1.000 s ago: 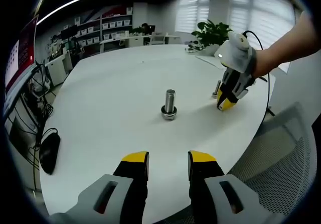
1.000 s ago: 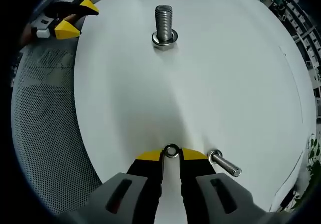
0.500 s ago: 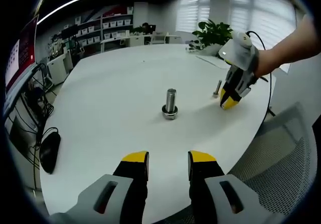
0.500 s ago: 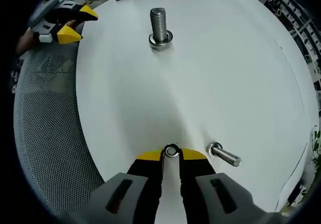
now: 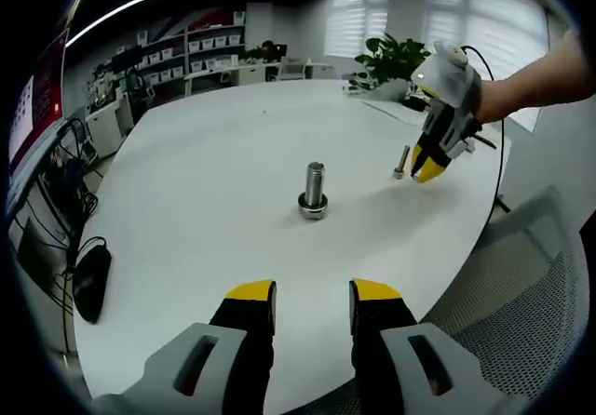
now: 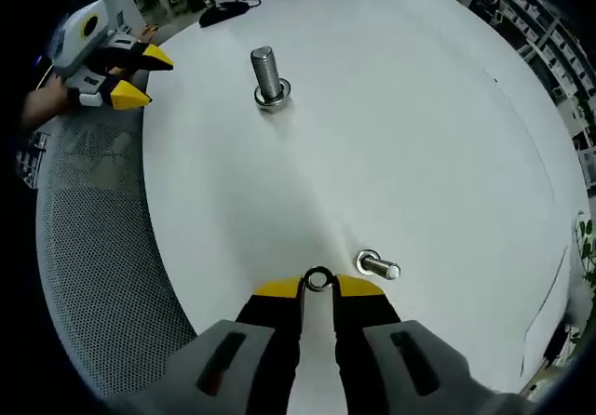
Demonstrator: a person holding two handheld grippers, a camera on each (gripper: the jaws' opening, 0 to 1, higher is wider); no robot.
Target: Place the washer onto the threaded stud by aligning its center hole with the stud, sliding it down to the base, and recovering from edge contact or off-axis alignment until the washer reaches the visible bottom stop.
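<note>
The washer (image 6: 318,279) is a small metal ring, and it is pinched between the two yellow tips of the right gripper (image 6: 318,285), which close on its edge. In the right gripper view it is held above the white round table (image 6: 419,136), near the table's edge. In the left gripper view the right gripper (image 5: 429,168) shows at the far right, held by a person's hand (image 5: 484,108), with its tips pointing down toward the table (image 5: 205,173); the washer itself is too small to see there.

There are two threaded parts on the table. One is the threaded stud (image 6: 267,77), which stands upright on its base, well apart from the washer; in the left gripper view the stud (image 5: 314,190) stands near the middle of the table. The second is a loose bolt (image 6: 377,266) that lies on its side just to the right of the right gripper's tips; in the left gripper view the bolt (image 5: 401,163) is just to the left of the right gripper.

The left gripper (image 5: 312,296) has its jaws apart with nothing between them, over the near edge of the table. It also shows at the far left of the right gripper view (image 6: 135,75).

One dark computer mouse (image 5: 90,283) lies at the left edge of the table. One grey mesh chair (image 5: 521,313) stands beside the table at the right.
</note>
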